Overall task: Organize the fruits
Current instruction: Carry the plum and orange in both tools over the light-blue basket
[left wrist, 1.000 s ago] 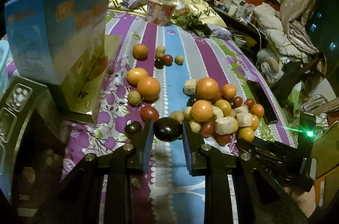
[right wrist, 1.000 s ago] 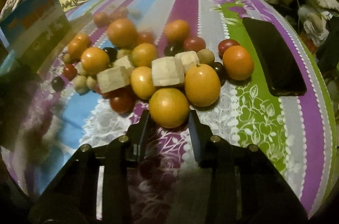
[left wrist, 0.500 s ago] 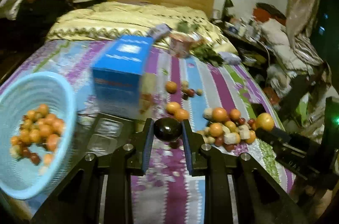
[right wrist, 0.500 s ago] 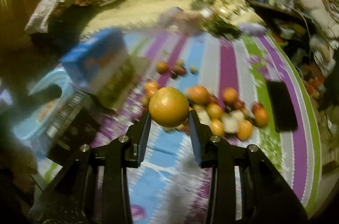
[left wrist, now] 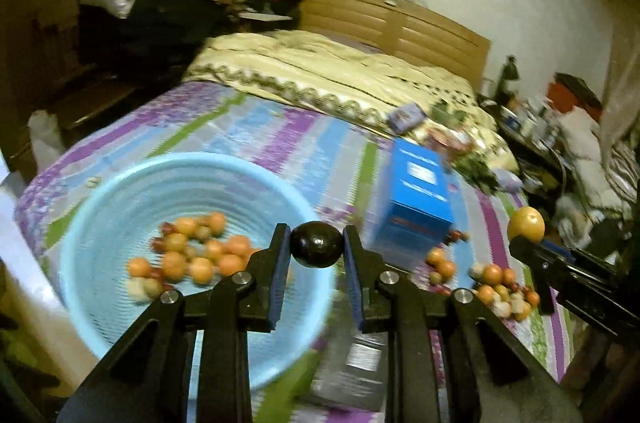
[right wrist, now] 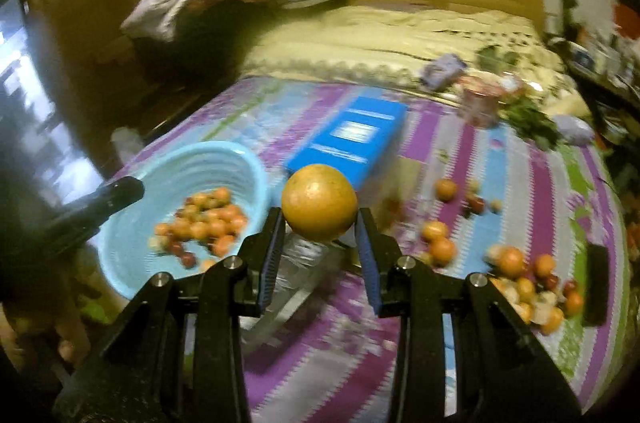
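My left gripper (left wrist: 316, 247) is shut on a dark plum (left wrist: 317, 249) and holds it in the air near the right rim of a light blue basket (left wrist: 100, 199) that holds several small fruits. My right gripper (right wrist: 320, 219) is shut on a large orange (right wrist: 319, 201), held above the striped cloth to the right of the basket (right wrist: 236, 159). The orange also shows in the left wrist view (left wrist: 525, 223). A pile of loose fruits (right wrist: 528, 283) lies on the cloth at the right, with more (right wrist: 440, 243) in the middle.
A blue box (left wrist: 420, 207) stands on the striped cloth (right wrist: 520, 183) behind the grippers. A clear plastic tray (right wrist: 296, 275) lies below them. A black phone (right wrist: 596, 283) lies at the right edge. Bedding and clutter sit at the far end.
Both grippers have lifted their fruits off the cloth and swung left, away from the pile, toward the blue basket, which now fills the left of both views.
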`<state>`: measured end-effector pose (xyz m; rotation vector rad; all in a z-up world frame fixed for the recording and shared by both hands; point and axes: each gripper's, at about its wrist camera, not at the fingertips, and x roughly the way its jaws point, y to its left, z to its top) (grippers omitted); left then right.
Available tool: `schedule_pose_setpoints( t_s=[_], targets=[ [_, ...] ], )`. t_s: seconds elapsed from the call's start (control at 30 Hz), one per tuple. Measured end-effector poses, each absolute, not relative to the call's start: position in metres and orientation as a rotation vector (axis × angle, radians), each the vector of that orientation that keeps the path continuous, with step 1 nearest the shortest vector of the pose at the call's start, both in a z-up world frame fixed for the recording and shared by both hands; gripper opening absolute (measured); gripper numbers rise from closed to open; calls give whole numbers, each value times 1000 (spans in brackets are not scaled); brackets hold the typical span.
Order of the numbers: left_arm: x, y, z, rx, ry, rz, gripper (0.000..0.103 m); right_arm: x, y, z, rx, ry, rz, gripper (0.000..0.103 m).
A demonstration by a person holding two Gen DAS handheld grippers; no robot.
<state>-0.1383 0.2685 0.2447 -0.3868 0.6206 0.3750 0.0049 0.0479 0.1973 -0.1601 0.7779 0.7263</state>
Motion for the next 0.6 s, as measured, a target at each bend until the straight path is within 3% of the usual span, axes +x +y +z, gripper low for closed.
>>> schedule_pose_setpoints(
  t_s=[0.6],
  targets=[
    [-173,384,221,-469,762,523,26,-3,190,179,-295,991,950,37]
  ],
)
